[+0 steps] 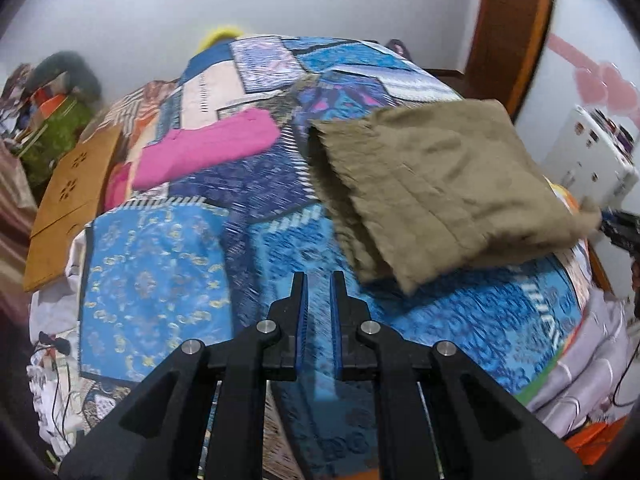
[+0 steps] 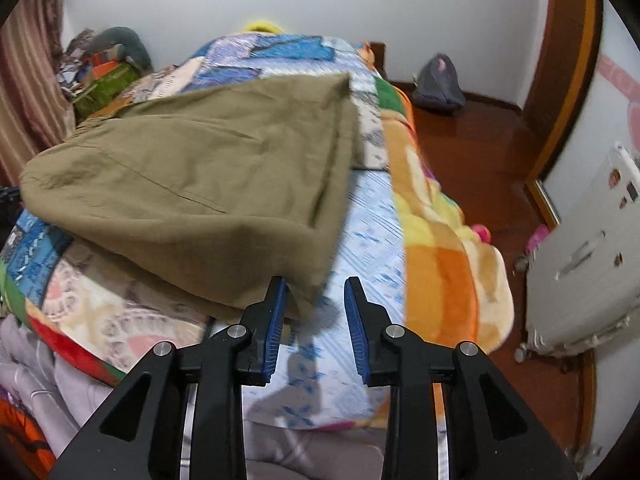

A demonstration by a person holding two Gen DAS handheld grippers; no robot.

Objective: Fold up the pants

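Note:
The olive-brown pants (image 1: 440,188) lie folded into a thick rectangle on the patchwork bedspread (image 1: 168,272). In the right wrist view the pants (image 2: 192,192) fill the left middle, with their near corner just in front of my right gripper. My left gripper (image 1: 319,280) is open by a narrow gap and empty, hovering over the bedspread just left of the pants' near corner. My right gripper (image 2: 316,284) is open and empty; its left finger (image 2: 276,312) is at the pants' near edge. The right gripper also shows at the far right of the left wrist view (image 1: 624,228).
A pink garment (image 1: 208,148) lies on the bed beyond the left gripper. A wooden board (image 1: 68,208) leans at the bed's left side. An orange blanket (image 2: 448,248) hangs off the bed's right edge over a wooden floor (image 2: 480,128). A white cabinet (image 2: 592,260) stands at the right.

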